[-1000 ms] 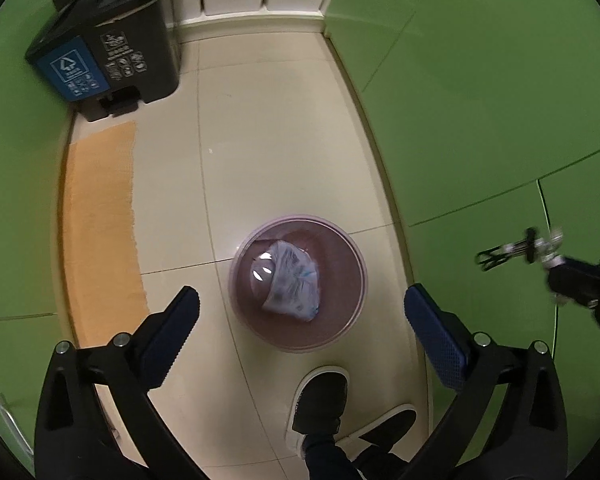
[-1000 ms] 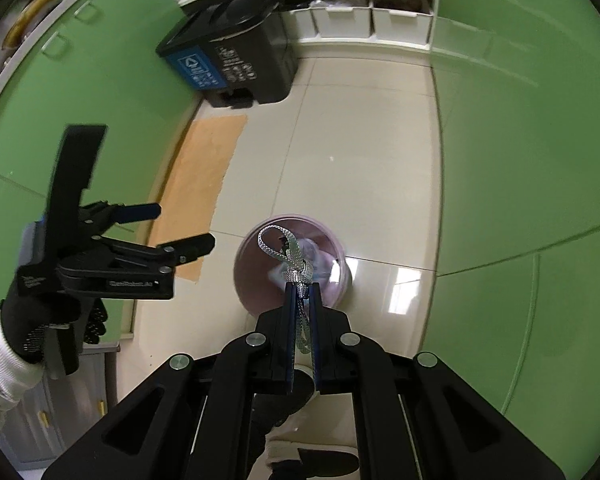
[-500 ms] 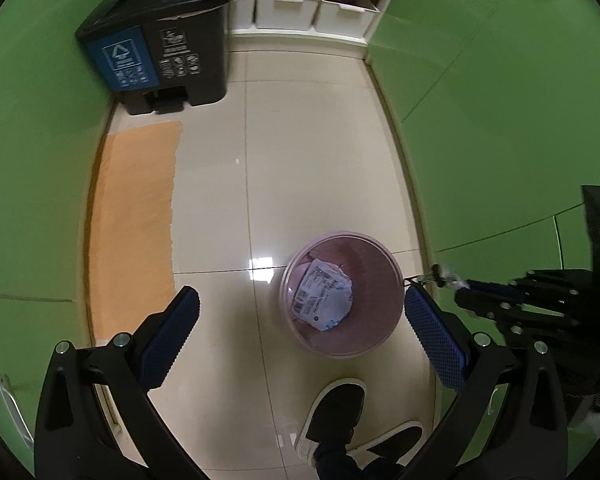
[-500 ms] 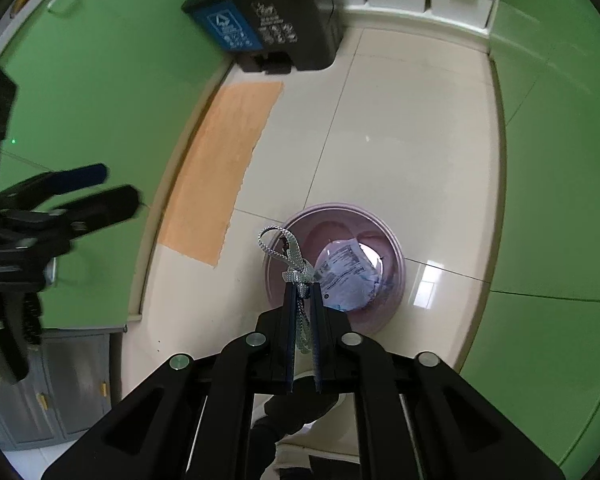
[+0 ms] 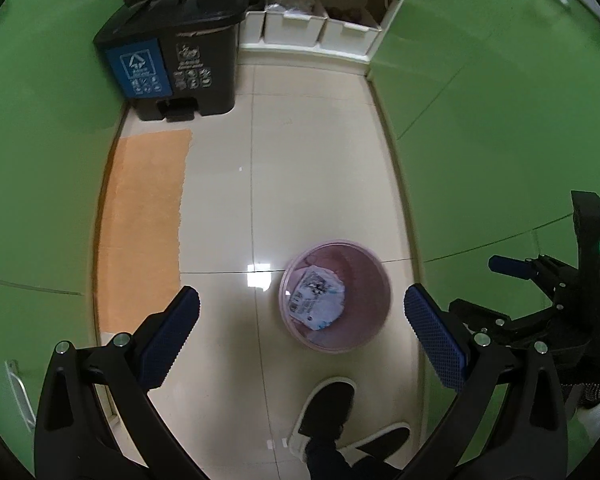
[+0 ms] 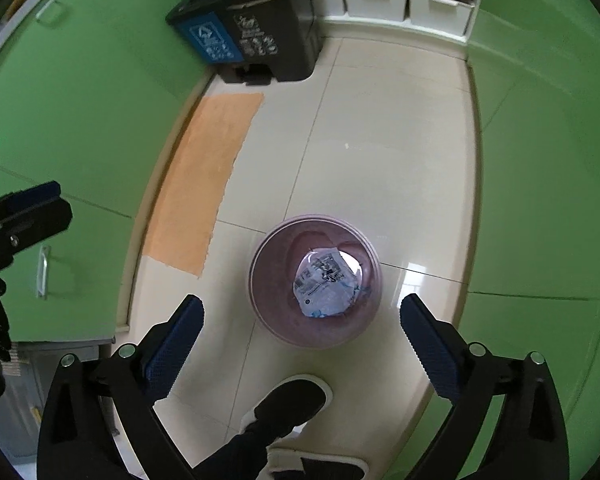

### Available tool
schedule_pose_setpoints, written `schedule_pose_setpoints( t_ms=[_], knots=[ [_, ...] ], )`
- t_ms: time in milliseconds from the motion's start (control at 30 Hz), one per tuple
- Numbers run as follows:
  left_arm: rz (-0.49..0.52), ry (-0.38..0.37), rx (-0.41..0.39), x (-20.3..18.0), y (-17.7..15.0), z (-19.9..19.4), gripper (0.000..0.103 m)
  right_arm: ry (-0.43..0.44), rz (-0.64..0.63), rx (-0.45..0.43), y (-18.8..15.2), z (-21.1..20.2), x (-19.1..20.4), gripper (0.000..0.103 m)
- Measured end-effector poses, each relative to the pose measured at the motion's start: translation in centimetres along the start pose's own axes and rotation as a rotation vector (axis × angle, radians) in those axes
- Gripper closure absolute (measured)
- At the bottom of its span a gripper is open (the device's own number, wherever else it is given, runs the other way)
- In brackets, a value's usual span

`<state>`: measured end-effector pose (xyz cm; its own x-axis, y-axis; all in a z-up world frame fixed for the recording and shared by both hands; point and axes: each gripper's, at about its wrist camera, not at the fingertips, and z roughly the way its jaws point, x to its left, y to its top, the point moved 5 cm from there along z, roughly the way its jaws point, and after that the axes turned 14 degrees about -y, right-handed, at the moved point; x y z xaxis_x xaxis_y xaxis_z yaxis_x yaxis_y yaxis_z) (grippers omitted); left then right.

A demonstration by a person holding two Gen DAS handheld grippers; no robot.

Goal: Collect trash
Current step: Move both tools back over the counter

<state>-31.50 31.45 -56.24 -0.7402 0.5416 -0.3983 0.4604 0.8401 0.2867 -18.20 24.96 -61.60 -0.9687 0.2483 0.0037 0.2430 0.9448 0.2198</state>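
Note:
A pink round waste bin [image 5: 374, 264] stands on the tiled floor with a crumpled white printed wrapper [image 5: 316, 298] inside. My left gripper [image 5: 300, 300] hangs high above it, open and empty. In the right wrist view the same bin [image 6: 270, 280] and wrapper [image 6: 326, 284] lie straight below my right gripper [image 6: 302, 304]. Its jaws are opening wide with nothing between them. The right gripper [image 5: 484, 286] also shows at the right edge of the left wrist view. The left gripper [image 6: 48, 204] shows at the left edge of the right wrist view.
A black two-part pedal bin [image 5: 172, 68] with a blue label stands at the far wall beside white storage boxes [image 5: 292, 24] under a shelf. An orange mat [image 5: 144, 220] lies along the left. Green cabinet fronts line both sides. A person's black shoes [image 5: 328, 404] stand just behind the pink bin.
My right gripper was shut on a knotted silver cord; now its jaws stand wide apart and the cord is out of sight. My left gripper has risen, so the bin looks smaller.

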Motion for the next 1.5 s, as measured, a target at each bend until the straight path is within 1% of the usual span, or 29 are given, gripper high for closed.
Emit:
schedule_pose_setpoints(
  t_ms=[100,167,267,333,367,467,533,600,667,767,867,933,967,1100,1200,1333,1400,1500],
  knots=[
    [0.021,-0.015,-0.007,-2.8,1.2,-3.3,0.003,-0.005,0.044,-0.028,0.1,-5.5,-1.2,0.008],
    [0.045,-0.029,-0.023,-5.5,2.3,-6.5,0.003,-0.009,0.072,-0.055,0.3,-9.5,-2.0,0.008],
    [0.087,-0.044,-0.042,-9.4,3.8,-10.7,0.003,-0.018,0.122,-0.124,0.4,-17.2,-3.7,0.007],
    [0.125,-0.058,-0.055,-12.4,5.0,-13.8,0.003,-0.024,0.152,-0.161,0.5,-21.3,-4.7,0.006],
    [0.15,-0.061,-0.063,-13.9,5.7,-15.3,0.003,-0.028,0.182,-0.192,0.4,-24.6,-5.8,0.006],
    [0.214,-0.094,-0.088,-18.3,7.3,-19.2,0.003,-0.047,0.242,-0.27,-0.2,-31.7,-8.2,0.006],
    [0.271,-0.115,-0.11,-21.6,8.4,-21.7,0.003,-0.077,0.294,-0.328,-0.9,-36.5,-10.4,0.006],
    [0.325,-0.143,-0.13,-25.0,9.5,-23.8,0.003,-0.106,0.356,-0.372,-1.8,-40.2,-12.9,0.006],
    [0.361,-0.171,-0.145,-27.6,10.4,-25.1,0.003,-0.15,0.42,-0.411,-3.5,-43.6,-15.6,0.006],
    [0.435,-0.223,-0.156,-32.4,11.3,-26.8,0.003,-0.206,0.509,-0.445,-6.2,-47.1,-19.4,0.006],
    [0.518,-0.278,-0.151,-37.5,11.4,-27.8,0.003,-0.279,0.607,-0.47,-10.5,-50.4,-23.0,0.006],
    [0.571,-0.319,-0.141,-41.0,11.1,-27.9,0.003,-0.322,0.666,-0.477,-13.2,-52.3,-25.0,0.006],
    [0.592,-0.335,-0.137,-42.2,11.0,-28.0,0.003,-0.35,0.711,-0.482,-15.2,-53.4,-26.5,0.006],
    [0.685,-0.394,-0.115,-48.0,9.6,-27.7,0.003,-0.445,0.829,-0.479,-21.1,-56.0,-30.4,0.006],
    [0.761,-0.43,-0.085,-52.6,8.0,-27.1,0.003,-0.516,0.91,-0.46,-25.4,-57.0,-32.7,0.006],
    [0.835,-0.466,-0.043,-57.2,5.9,-26.1,0.003,-0.578,1.0,-0.418,-30.6,-57.3,-35.1,0.006],
    [0.865,-0.479,-0.027,-59.3,4.8,-25.5,0.003,-0.586,1.035,-0.398,-32.2,-56.9,-35.9,0.006],
    [0.908,-0.491,0.017,-62.7,2.7,-23.7,0.003,-0.591,1.07,-0.343,-34.4,-55.7,-37.3,0.006]
  ],
)
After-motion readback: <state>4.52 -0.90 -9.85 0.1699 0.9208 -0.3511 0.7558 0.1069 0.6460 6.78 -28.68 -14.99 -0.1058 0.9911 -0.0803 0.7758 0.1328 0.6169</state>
